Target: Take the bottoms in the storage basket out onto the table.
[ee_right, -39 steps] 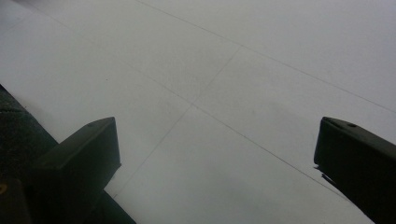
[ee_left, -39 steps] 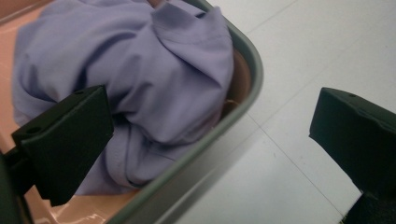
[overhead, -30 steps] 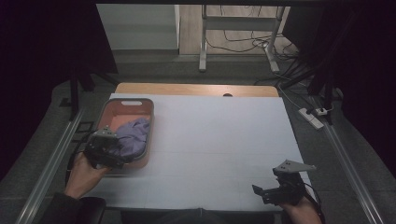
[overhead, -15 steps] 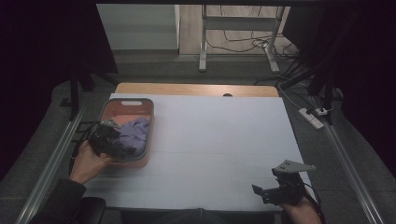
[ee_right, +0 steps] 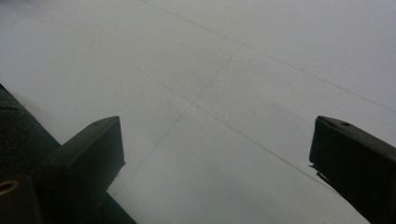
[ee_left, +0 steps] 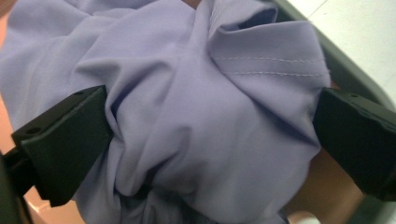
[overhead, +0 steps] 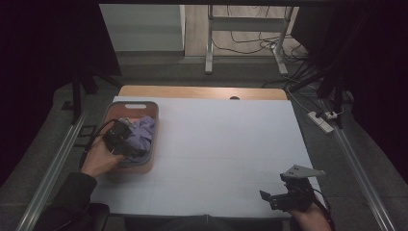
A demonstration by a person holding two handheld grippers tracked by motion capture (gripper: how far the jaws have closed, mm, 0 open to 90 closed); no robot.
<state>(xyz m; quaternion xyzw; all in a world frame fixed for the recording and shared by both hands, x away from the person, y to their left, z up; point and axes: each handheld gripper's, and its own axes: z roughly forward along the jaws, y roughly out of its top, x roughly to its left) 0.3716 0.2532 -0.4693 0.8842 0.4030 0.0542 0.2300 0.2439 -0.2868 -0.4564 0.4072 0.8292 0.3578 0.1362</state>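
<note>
Lilac cloth [ee_left: 205, 116] lies bunched in the orange bin [overhead: 144, 166] at the table's [overhead: 226, 144] nine o'clock. Left gripper [ee_left: 210, 135] is down in the bin, jaws spread wide on either side of a fold and not clenched on it. Right gripper [overhead: 281, 197] rests at five o'clock, jaws released above bare white tabletop, well apart from the bin.

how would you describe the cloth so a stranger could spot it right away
Start at the white table and go to its left edge, where a basket sits. The cloth lies crumpled inside it, between the left gripper's open fingers. It is the only lilac, stitched fabric there.
</note>
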